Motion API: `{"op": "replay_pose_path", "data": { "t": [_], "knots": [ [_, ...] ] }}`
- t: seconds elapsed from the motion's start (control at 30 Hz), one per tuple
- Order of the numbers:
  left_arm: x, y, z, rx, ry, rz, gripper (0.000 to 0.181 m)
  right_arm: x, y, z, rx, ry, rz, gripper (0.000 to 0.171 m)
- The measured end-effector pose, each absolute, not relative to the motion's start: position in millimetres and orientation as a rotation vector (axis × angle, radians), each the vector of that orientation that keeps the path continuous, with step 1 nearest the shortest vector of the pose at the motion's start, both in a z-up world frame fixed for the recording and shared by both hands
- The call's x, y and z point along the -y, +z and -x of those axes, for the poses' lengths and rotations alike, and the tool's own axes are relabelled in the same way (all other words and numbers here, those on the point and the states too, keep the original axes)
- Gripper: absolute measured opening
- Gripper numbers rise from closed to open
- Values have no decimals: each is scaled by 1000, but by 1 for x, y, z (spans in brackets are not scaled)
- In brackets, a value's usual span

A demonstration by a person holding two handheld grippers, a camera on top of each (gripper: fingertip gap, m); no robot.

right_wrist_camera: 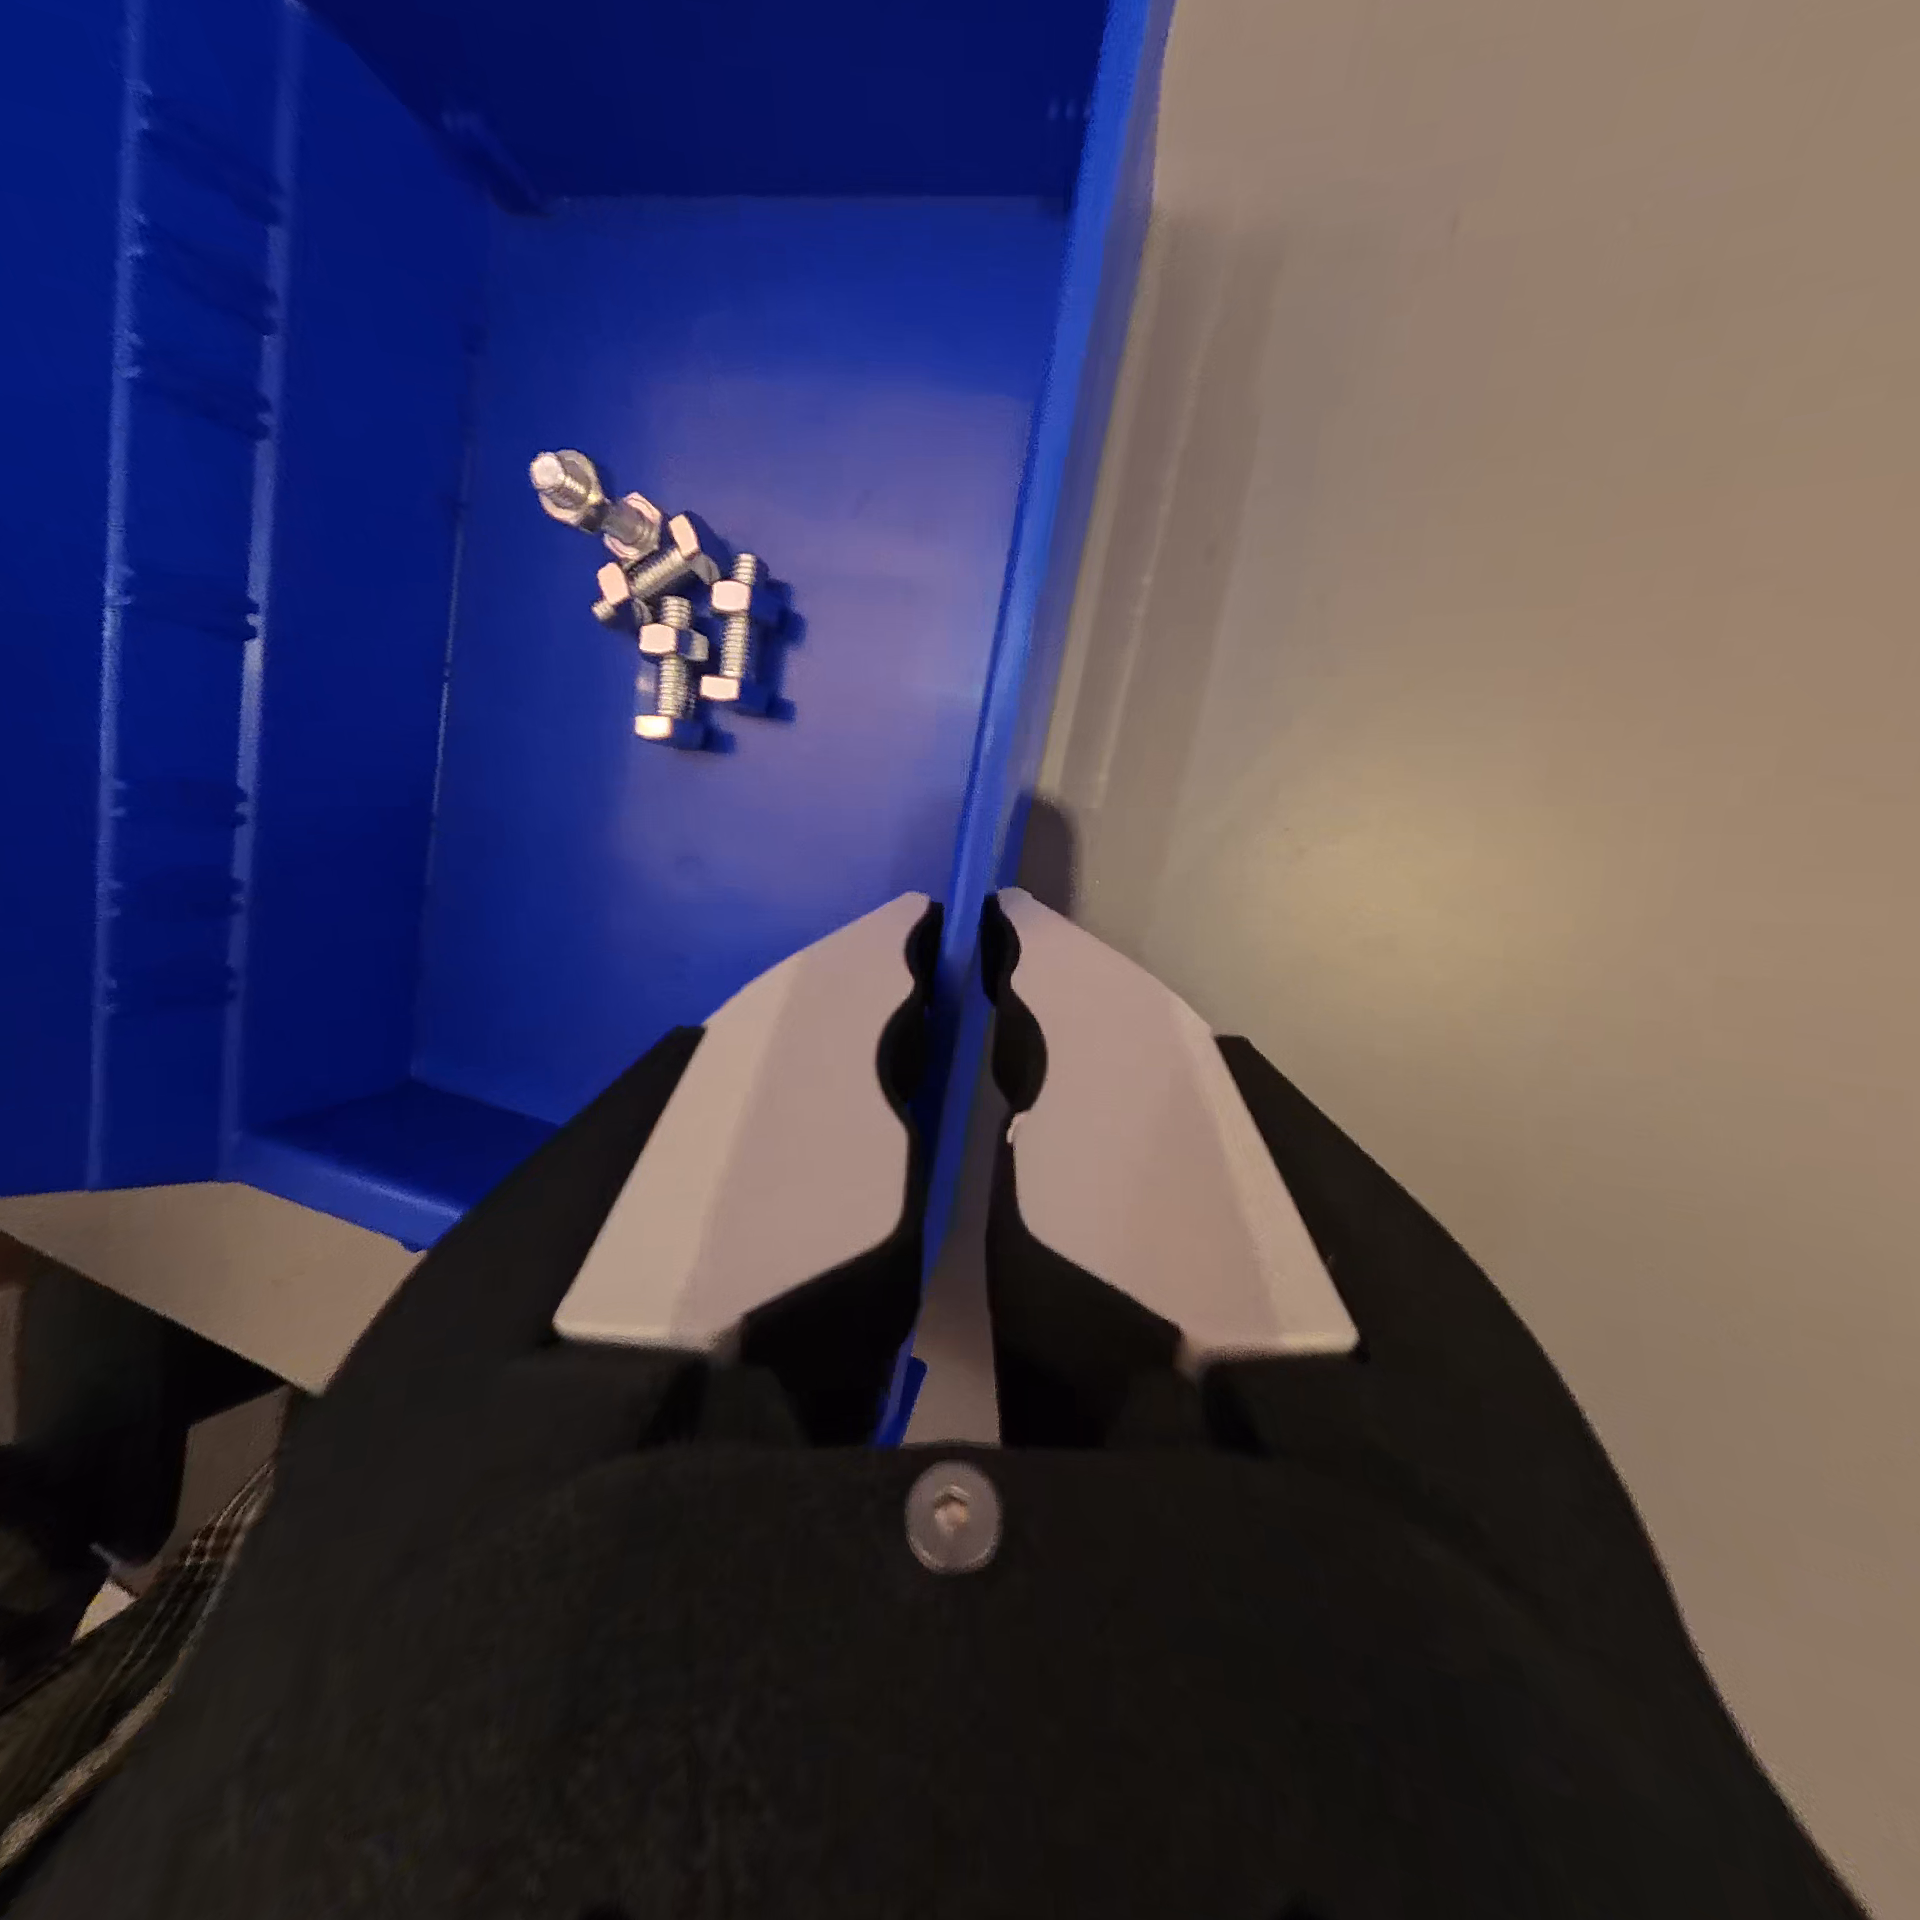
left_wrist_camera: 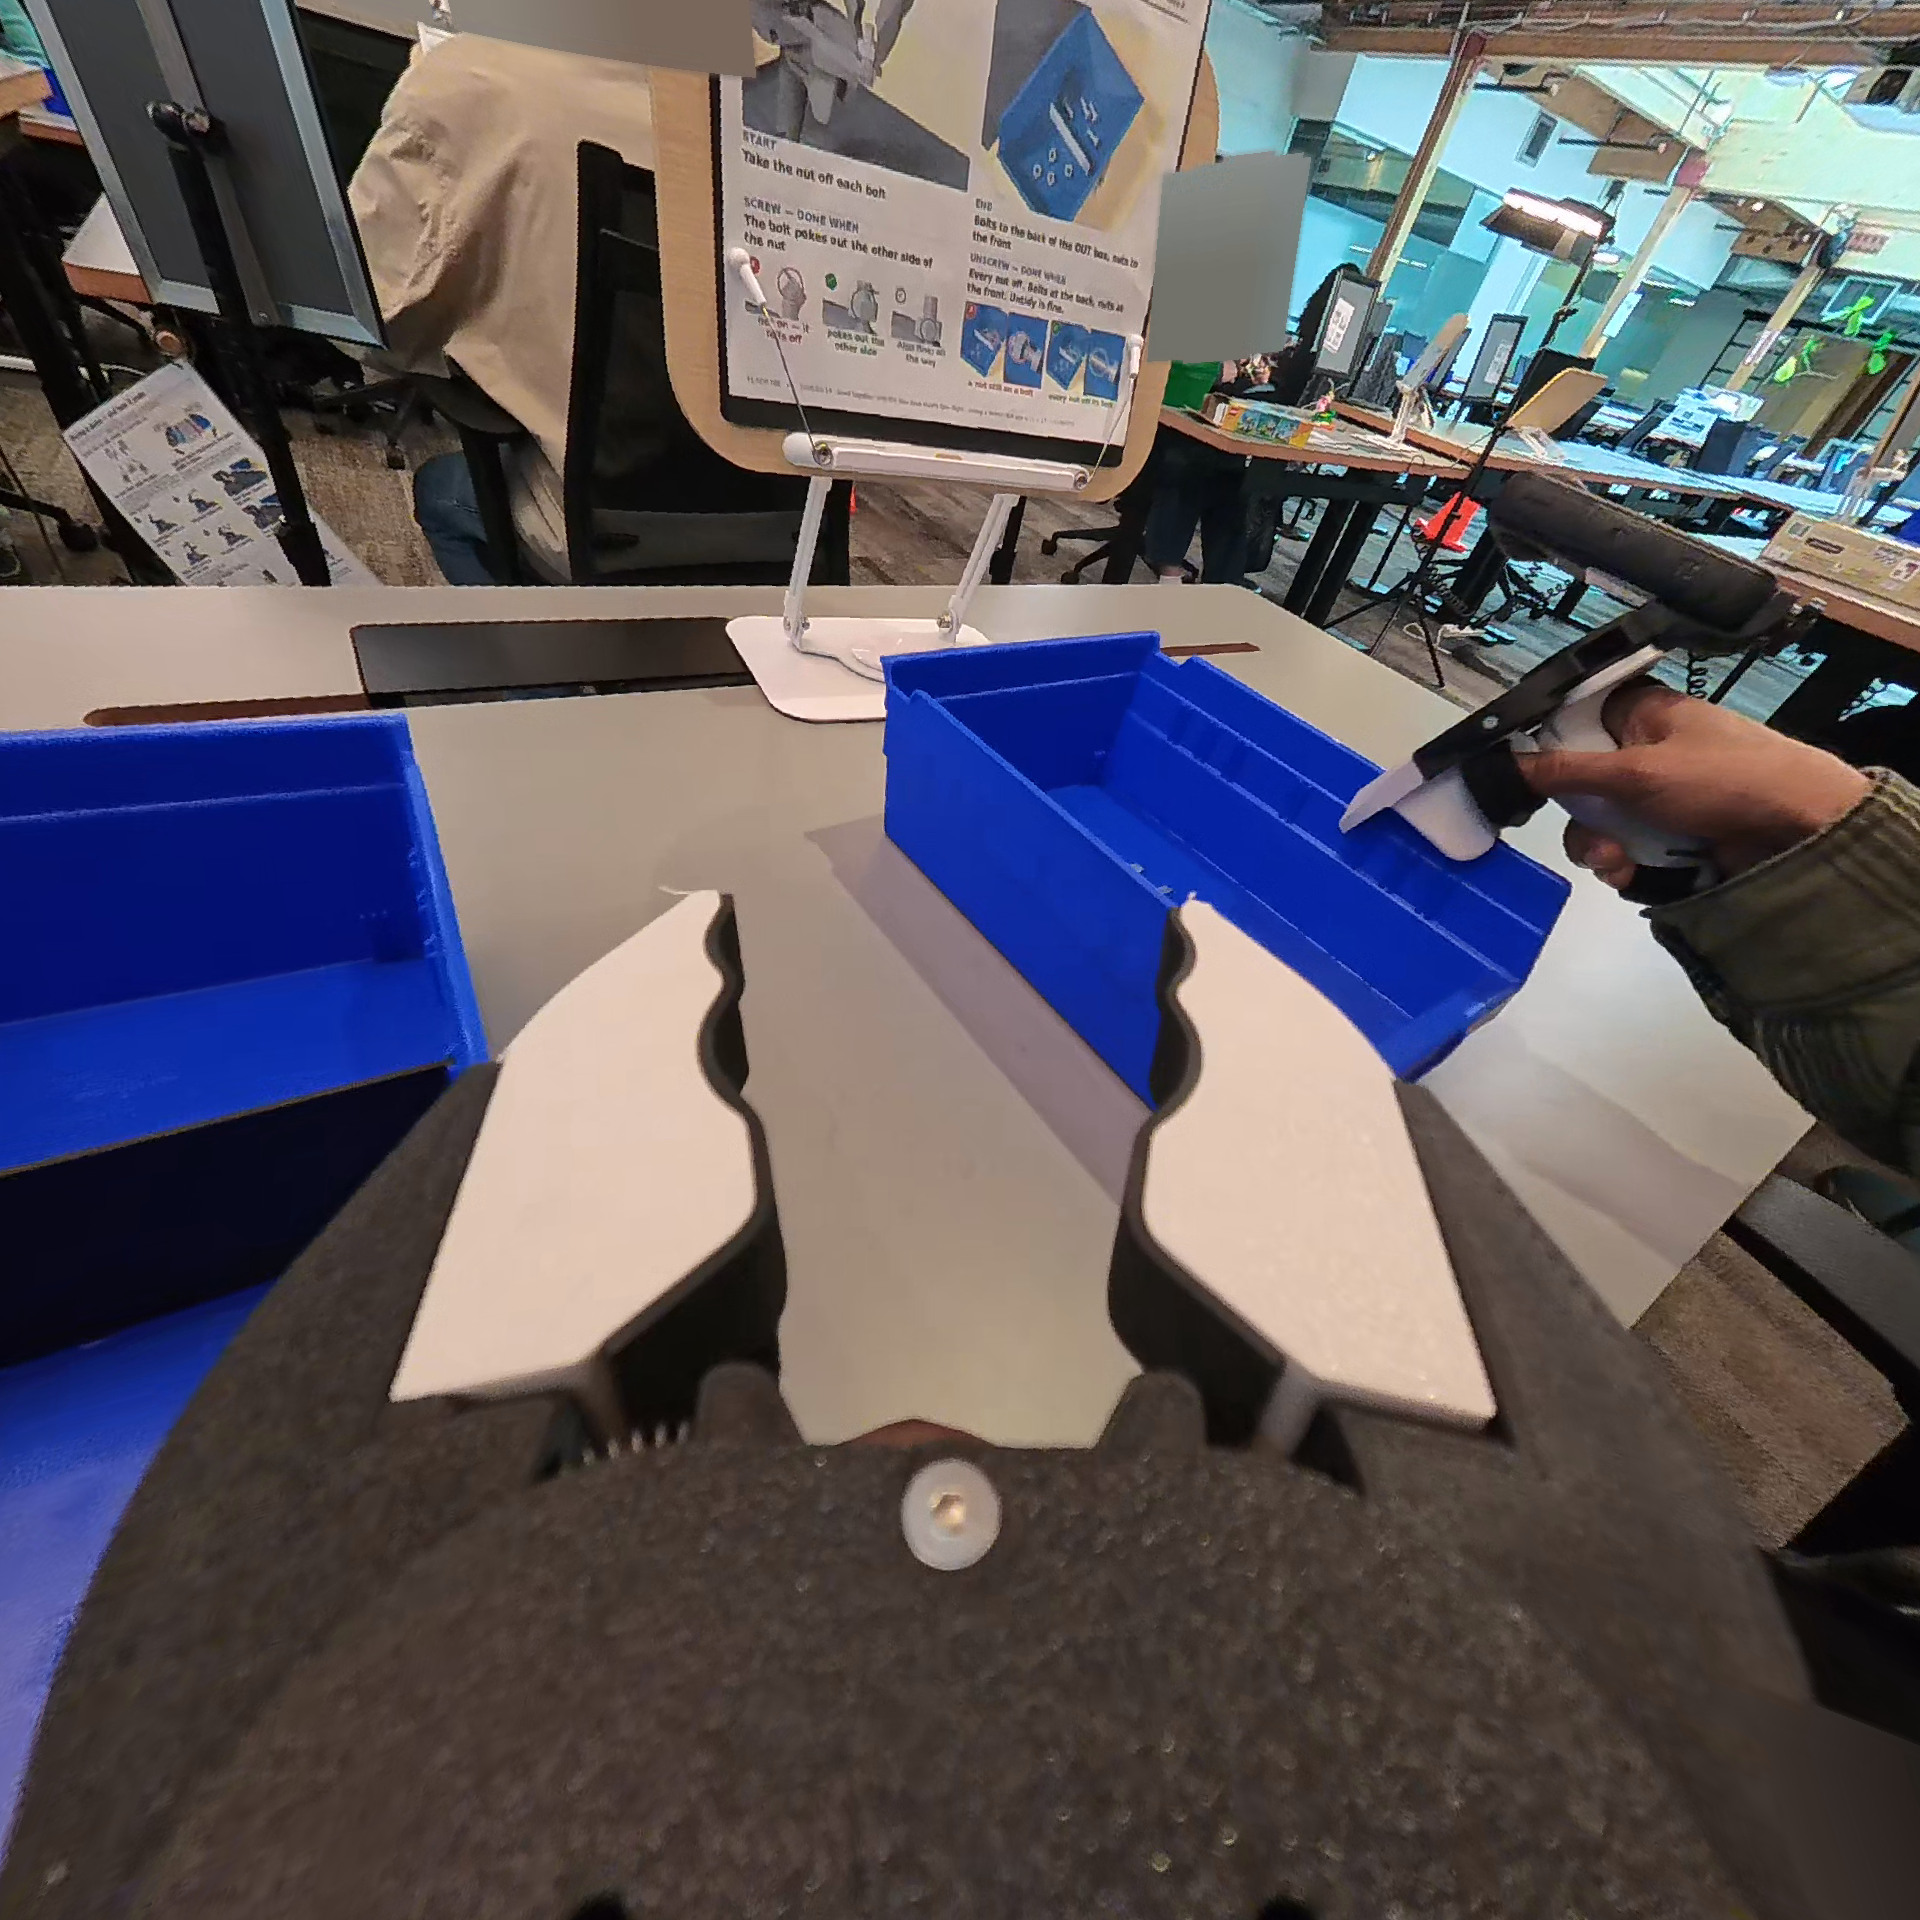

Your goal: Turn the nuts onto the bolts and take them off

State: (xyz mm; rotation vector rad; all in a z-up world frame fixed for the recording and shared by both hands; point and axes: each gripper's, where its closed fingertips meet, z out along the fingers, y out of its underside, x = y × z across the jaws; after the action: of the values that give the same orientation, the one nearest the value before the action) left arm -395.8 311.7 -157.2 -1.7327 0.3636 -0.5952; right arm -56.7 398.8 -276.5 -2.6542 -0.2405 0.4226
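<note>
A small heap of silver bolts with nuts on them lies on the floor of a blue bin. My right gripper is shut on that bin's right side wall, one finger inside and one outside. In the left wrist view the same bin stands at the right of the grey table, with the right gripper clamped on its far wall and a hand holding it. My left gripper is open and empty above the table between the two bins.
A second blue bin stands at the left. A white stand with an instruction board is behind the bins on the grey table. A person sits on a chair beyond the table. The table's right edge lies past the right bin. The left gripper's tips are roughly 40 centimetres from the right gripper's.
</note>
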Motion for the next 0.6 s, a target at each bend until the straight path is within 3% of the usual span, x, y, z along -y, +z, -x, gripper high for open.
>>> {"op": "replay_pose_path", "data": {
  "t": [0.33, 0.47, 0.6],
  "knots": [
    [-313, -127, 427, -353, -444, 1767, 79, -398, -276, 107, 280, 454, 2640, 11],
    [-321, -112, 479, -299, -280, 1854, 87, -398, -260, 120, 320, 602, 2526, 33],
    [-336, -115, 551, -211, -110, 2004, 99, -388, -247, 95, 316, 621, 2450, 38]
  ]
}}
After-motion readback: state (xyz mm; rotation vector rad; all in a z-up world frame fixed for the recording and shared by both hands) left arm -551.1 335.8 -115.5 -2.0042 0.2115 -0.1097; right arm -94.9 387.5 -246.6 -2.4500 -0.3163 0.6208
